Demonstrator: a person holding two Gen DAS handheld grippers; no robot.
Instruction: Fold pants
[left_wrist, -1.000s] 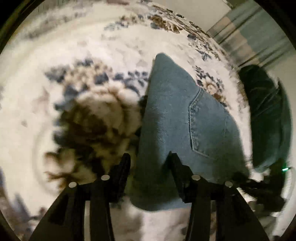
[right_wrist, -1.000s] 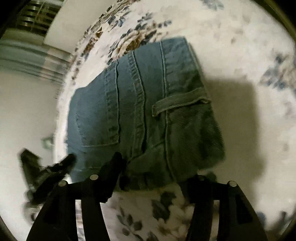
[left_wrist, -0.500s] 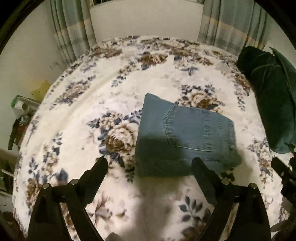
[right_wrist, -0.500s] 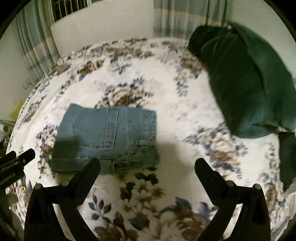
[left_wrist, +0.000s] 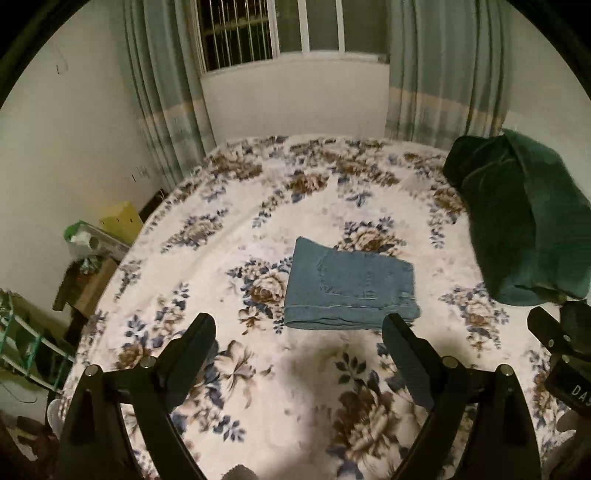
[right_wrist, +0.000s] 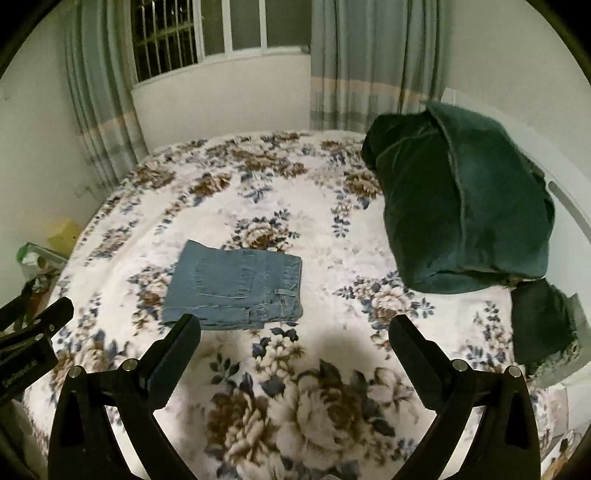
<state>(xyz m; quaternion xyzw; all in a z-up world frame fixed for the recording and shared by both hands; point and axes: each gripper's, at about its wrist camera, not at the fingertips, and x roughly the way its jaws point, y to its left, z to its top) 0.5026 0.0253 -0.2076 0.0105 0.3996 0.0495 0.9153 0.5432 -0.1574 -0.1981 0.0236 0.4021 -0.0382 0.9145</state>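
Folded pants mid-bed; pillow right; window behind bed.

Bare floral bedspread before the folded jeans, dark green pillow bulking at right

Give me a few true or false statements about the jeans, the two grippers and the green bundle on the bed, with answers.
1. The jeans lie folded into a compact rectangle on the floral blanket. True.
2. The left gripper is clamped on the jeans. False: its fingers are spread wide, holding nothing.
3. The right gripper is open and empty. True.
4. The dark green bundle lies on top of the jeans. False: it sits apart, toward the right side of the bed.
5. A back pocket shows on the jeans' upper face. True.
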